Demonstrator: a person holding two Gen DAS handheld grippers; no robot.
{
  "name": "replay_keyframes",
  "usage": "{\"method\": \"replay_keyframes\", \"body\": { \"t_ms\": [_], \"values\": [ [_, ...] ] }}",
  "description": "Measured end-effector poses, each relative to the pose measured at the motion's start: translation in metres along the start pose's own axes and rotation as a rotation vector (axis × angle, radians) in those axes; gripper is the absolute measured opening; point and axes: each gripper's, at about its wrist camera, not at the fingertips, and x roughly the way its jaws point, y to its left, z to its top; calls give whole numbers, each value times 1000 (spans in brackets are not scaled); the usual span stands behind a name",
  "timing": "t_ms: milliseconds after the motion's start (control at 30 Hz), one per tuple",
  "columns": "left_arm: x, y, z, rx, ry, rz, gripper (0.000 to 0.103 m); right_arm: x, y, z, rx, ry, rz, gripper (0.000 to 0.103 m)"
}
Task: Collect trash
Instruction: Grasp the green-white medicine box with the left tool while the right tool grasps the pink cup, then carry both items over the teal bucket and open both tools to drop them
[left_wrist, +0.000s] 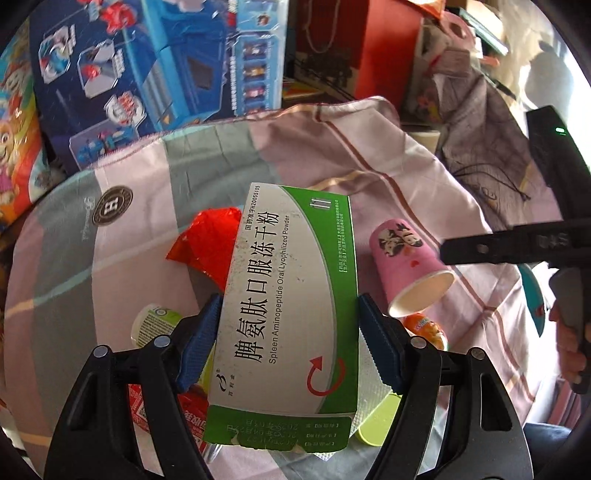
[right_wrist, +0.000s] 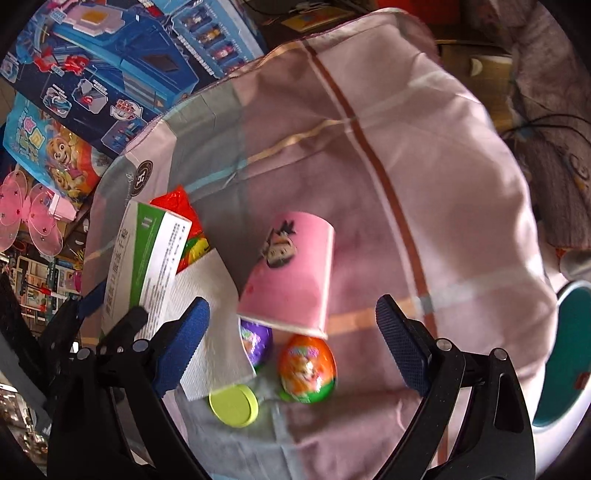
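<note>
One container lay in plain sight: a pink paper cup (left_wrist: 410, 267) printed with a cartoon figure, tipped on its side with its open mouth turned toward the cameras and showing only a bare white inside. Its rim rested against an orange-and-green foil egg (right_wrist: 307, 367), with a purple egg (right_wrist: 256, 345) just beside that and a lime-green round lid (right_wrist: 233, 405) lying flat nearby. The left tool (left_wrist: 286, 339) had its blue pads pressed against both long edges of a green-and-white medicine box (left_wrist: 291, 314), gripping it at mid-length; the box's long axis ran straight away from that camera, its torn end flap nearest the lens and its far end raised over a crumpled red wrapper (left_wrist: 207, 247). A white paper towel (right_wrist: 210, 325) lay under the box, and a small green-labelled bottle (left_wrist: 155, 325) lay to its left. The right tool (right_wrist: 291, 345) hung with its fingers spread wide and nothing between them, framing the cup mouth and the eggs. Everything rested on a pale pink, grey and brown-striped cloth (right_wrist: 424, 184) that covered a rounded tabletop. Blue toy boxes (left_wrist: 147, 62) with cartoon dogs stood behind it, pink toy wings (right_wrist: 33, 218) lay to one side, and a teal-and-white bin rim (right_wrist: 570, 354) showed at the right edge.
</note>
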Motion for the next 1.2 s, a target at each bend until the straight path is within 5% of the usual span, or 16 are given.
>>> {"method": "replay_keyframes", "body": {
  "t_ms": [233,267,367,733,1200],
  "values": [
    [4,4,-4,-26,12,-7,74,39,-3,12,25,71,33,71],
    [4,5,-4,-27,13,-9,74,41,-3,10,26,70,34,59],
    [5,0,-4,-26,16,-9,74,35,-5,6,10,26,42,57],
    [-13,-52,0,33,-12,-63,74,-45,-35,-16,11,-122,20,57],
    [-33,-178,-7,202,0,-178,74,-148,-144,-97,174,-275,4,57]
  ]
}}
